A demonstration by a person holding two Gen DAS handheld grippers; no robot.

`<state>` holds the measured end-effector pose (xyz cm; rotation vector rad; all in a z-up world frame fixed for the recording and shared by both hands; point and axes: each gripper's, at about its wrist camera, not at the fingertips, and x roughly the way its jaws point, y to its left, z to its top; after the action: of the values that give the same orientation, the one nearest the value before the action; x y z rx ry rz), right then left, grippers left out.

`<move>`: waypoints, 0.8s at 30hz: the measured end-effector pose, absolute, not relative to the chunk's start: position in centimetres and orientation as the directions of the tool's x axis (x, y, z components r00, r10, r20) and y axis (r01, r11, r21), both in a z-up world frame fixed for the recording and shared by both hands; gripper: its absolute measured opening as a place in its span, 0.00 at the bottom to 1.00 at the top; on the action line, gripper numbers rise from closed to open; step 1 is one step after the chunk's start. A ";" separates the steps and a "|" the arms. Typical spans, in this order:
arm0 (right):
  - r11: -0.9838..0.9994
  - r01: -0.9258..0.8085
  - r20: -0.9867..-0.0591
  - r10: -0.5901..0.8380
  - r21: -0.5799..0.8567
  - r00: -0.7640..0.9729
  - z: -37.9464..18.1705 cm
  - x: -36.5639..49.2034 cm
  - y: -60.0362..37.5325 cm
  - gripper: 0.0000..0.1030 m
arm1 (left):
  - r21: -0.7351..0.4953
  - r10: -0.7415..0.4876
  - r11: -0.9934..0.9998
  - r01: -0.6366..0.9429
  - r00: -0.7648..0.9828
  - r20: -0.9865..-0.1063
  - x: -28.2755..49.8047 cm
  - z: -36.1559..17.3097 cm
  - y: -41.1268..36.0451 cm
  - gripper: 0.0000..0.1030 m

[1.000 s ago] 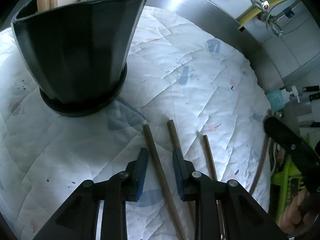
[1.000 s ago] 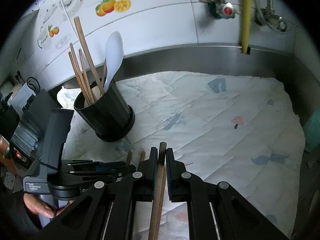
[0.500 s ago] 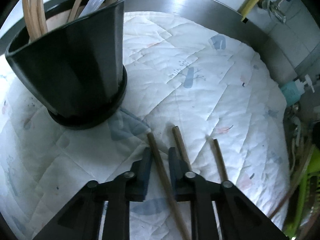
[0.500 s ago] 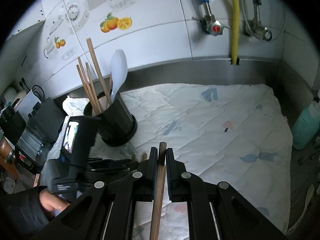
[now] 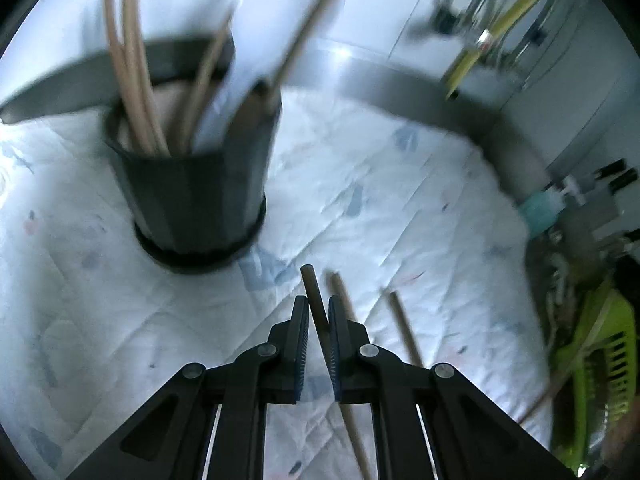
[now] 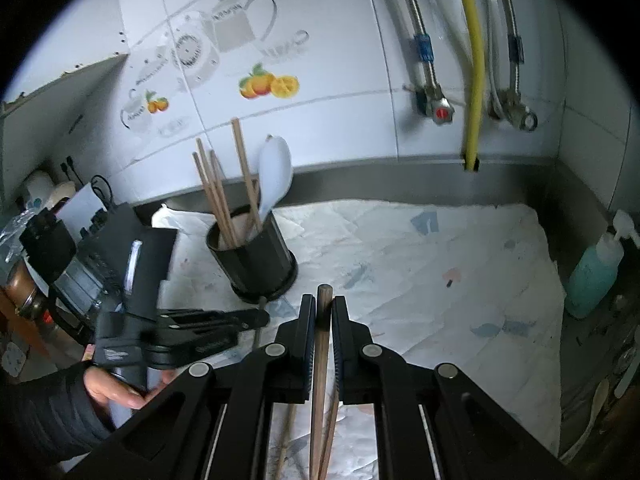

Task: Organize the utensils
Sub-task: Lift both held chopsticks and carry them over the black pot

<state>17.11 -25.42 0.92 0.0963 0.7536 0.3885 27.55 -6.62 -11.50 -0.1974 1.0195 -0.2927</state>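
Note:
A black utensil holder (image 5: pixel 192 200) (image 6: pixel 252 256) stands on the white quilted cloth (image 5: pixel 400 200) (image 6: pixel 420 256). It holds several wooden chopsticks (image 6: pixel 222 196) and a white spoon (image 6: pixel 274 172). My left gripper (image 5: pixel 319 312) is shut on a dark wooden chopstick (image 5: pixel 314 292), lifted off the cloth in front of the holder; it also shows in the right wrist view (image 6: pixel 256 318). Two more chopsticks (image 5: pixel 404 332) lie on the cloth to its right. My right gripper (image 6: pixel 323 312) is shut on another wooden chopstick (image 6: pixel 320 360), held above the cloth.
A steel rim and tiled wall with pipes and a yellow hose (image 6: pixel 472 80) bound the back. A teal soap bottle (image 6: pixel 596 268) stands at the right. A green basket (image 5: pixel 592 368) sits off the cloth's right edge.
My left gripper closed on the chopstick and lifted it off the cloth, tilting up toward the holder. My right gripper rose and drew back, still holding its chopstick.

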 end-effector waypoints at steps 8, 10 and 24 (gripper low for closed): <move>0.919 -0.345 -0.597 0.387 0.190 0.702 3.6 16.1 -25.0 0.10 | -0.297 -0.331 0.941 0.161 0.619 -0.712 24.4 -4.4 -3.3 0.06; 0.919 -0.346 -0.581 0.388 0.188 0.715 4.2 16.1 -24.9 0.10 | -0.299 -0.326 0.941 0.157 0.656 -0.681 23.8 -2.4 -2.3 0.06; 0.898 -0.385 -0.481 0.439 0.212 0.759 8.7 18.2 -23.2 0.10 | -0.283 -0.267 0.947 0.149 0.856 -0.443 25.4 11.5 3.6 0.06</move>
<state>18.17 -23.18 8.71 0.1027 0.5483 0.4489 25.45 3.57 11.51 -0.2439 0.4978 -0.2207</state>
